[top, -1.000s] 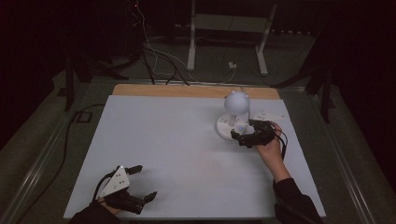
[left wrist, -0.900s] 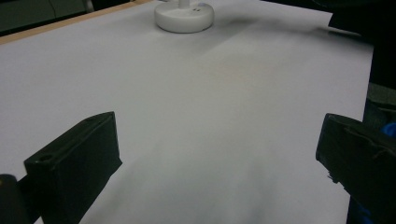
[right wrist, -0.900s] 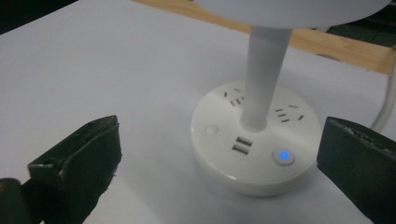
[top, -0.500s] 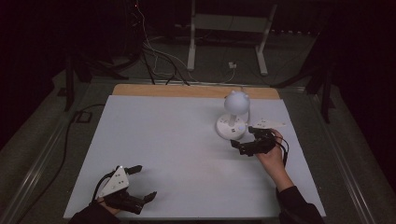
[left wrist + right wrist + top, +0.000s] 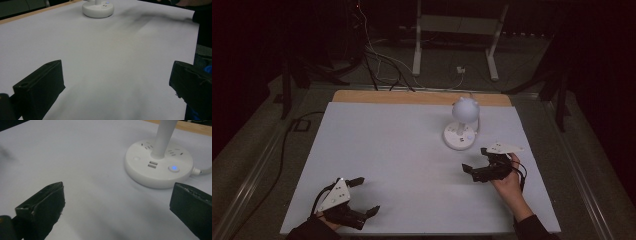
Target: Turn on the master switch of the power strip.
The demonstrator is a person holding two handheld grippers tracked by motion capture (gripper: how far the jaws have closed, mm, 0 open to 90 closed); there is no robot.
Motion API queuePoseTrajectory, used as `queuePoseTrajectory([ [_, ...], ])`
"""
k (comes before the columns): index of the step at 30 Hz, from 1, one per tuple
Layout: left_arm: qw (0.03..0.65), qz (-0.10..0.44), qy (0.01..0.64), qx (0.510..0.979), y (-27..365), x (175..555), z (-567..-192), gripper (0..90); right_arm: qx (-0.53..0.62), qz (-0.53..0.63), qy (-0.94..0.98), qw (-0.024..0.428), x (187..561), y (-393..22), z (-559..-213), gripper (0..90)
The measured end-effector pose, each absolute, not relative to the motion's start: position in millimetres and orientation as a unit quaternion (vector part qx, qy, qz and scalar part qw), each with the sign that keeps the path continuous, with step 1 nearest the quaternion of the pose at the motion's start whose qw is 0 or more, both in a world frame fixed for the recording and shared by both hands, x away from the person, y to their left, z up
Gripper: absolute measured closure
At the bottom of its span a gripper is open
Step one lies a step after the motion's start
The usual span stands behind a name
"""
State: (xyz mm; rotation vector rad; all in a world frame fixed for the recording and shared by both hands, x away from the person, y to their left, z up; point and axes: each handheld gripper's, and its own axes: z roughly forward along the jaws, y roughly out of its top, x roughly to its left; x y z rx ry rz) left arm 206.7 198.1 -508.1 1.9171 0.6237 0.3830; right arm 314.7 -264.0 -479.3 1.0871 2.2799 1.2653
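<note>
Beside lamp (image 5: 460, 127), right gripper (image 5: 475, 161) spread.

— Clearance on the surface (image 5: 412, 145)?

— Bare across its left and middle. My left tool (image 5: 357, 197) sits at the near left corner, jaws spread, with nothing ahead of it up to the lamp (image 5: 460, 125).

— Obstructions?

— One. The lamp stands right of centre toward the far edge: a round base (image 5: 158, 166) with a stem (image 5: 165, 137) rising from it and a globe head above. Its cord (image 5: 203, 171) leaves the base on the far side.

— And your right tool (image 5: 474, 167)?

— Jaws apart, near the base but clear of it, with bare surface between. The strip right of the lamp is narrow.
</note>
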Motion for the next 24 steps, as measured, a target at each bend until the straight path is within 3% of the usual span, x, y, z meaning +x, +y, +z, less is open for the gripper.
queuePoseTrajectory([
  [24,0.516,0.162,0.259,0.8,197,206,-508,0.1,0.355,0.413,0.828,0.131,264,-275,-510,0.0],
])
